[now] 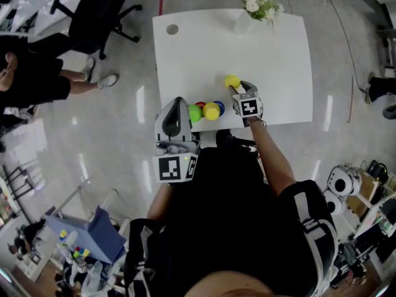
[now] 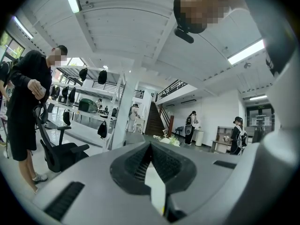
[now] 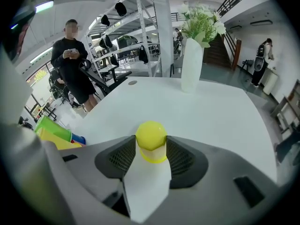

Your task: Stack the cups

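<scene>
A small yellow cup (image 1: 232, 81) (image 3: 151, 137) stands upside down on the white table (image 1: 278, 67). My right gripper (image 1: 236, 86) (image 3: 151, 149) tilts down over it, its jaws against the cup's two sides. Near the table's front edge sits a cluster of cups: green (image 1: 195, 112), red (image 1: 200, 105), yellow (image 1: 211, 111) and blue (image 1: 219, 106). In the right gripper view they show as green (image 3: 50, 127) and yellow (image 3: 52, 139) shapes at the left edge. My left gripper (image 1: 176, 102) (image 2: 151, 146) hovers level just left of the cluster, jaws together and empty.
A white vase of flowers (image 1: 252, 14) (image 3: 192, 64) stands at the table's far edge. A round hole (image 1: 172, 29) marks the far left corner. A person (image 1: 28, 79) (image 3: 72, 62) stands and a black office chair (image 1: 99, 14) sits on the floor to the left.
</scene>
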A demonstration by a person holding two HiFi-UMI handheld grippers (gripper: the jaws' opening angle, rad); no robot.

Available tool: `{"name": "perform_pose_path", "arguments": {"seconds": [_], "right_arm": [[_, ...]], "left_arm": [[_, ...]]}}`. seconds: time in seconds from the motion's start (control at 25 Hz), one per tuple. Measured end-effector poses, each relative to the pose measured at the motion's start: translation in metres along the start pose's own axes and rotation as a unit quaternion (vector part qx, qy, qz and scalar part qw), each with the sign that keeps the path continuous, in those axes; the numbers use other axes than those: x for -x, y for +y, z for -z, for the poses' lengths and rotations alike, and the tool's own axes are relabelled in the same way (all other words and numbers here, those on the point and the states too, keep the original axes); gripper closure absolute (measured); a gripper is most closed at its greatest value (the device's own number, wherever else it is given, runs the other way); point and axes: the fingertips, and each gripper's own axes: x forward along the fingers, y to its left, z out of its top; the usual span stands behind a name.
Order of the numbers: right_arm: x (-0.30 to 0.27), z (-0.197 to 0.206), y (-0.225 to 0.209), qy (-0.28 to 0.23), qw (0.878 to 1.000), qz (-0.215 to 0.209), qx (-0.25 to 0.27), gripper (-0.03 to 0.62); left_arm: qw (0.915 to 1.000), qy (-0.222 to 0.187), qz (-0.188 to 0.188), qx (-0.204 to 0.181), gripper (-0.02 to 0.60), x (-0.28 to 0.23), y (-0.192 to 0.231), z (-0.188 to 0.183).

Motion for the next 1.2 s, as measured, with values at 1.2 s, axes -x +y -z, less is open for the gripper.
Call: {"name": "perform_pose_path", "arguments": {"seconds": [1.2], "right_arm": [[0.142, -0.076, 0.069, -0.115, 0.992, -0.039, 0.044, 0.379]], "left_arm": [[0.9987, -0.048, 0.002, 0.013, 0.561, 0.061, 0.006, -0.017]]}}
